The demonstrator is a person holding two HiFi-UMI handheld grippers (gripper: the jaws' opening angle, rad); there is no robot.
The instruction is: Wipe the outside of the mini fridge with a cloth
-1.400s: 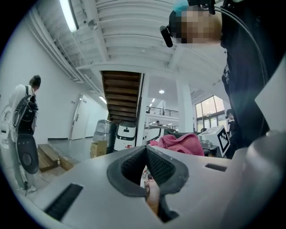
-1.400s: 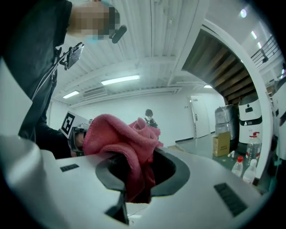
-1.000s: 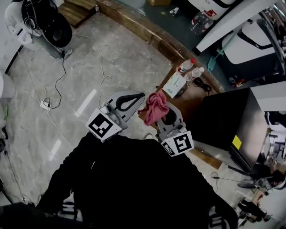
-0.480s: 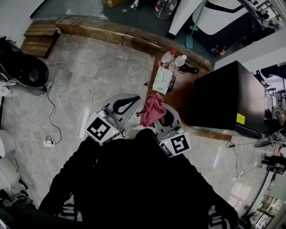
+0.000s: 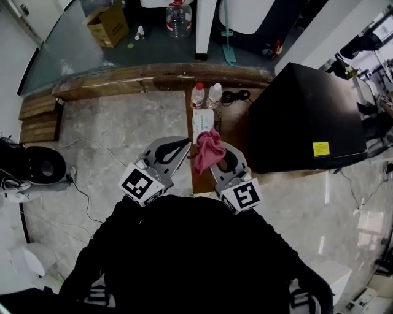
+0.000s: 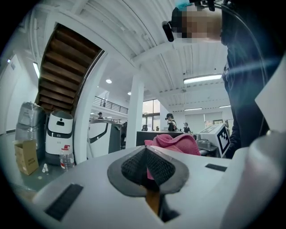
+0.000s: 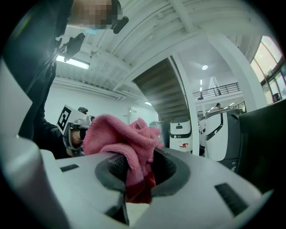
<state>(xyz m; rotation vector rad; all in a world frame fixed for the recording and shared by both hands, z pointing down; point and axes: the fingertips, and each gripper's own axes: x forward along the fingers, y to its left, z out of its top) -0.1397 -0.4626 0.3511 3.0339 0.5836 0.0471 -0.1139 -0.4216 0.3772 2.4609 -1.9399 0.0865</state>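
Note:
The black mini fridge [image 5: 307, 116] stands on the floor at the right of the head view, and its dark side fills the right edge of the right gripper view [image 7: 263, 143]. A bunched pink cloth [image 5: 207, 150] [image 7: 120, 138] is pinched in my right gripper [image 5: 216, 154] [image 7: 134, 179], held left of the fridge and apart from it. My left gripper [image 5: 178, 146] [image 6: 146, 172] is shut with nothing in it, just left of the cloth, which shows behind it [image 6: 176, 144].
A low wooden board [image 5: 212, 132] lies beneath the grippers with two bottles [image 5: 206, 95], a white packet [image 5: 201, 124] and a black cable [image 5: 233, 96]. A wooden curb [image 5: 153, 76] runs behind. A cardboard box [image 5: 107, 24] and a large water bottle [image 5: 179, 11] stand beyond it.
The view has swung round: the fridge, board and bottles have shifted left and up in the frame. Both grippers keep their pose, the cloth still in the right one.

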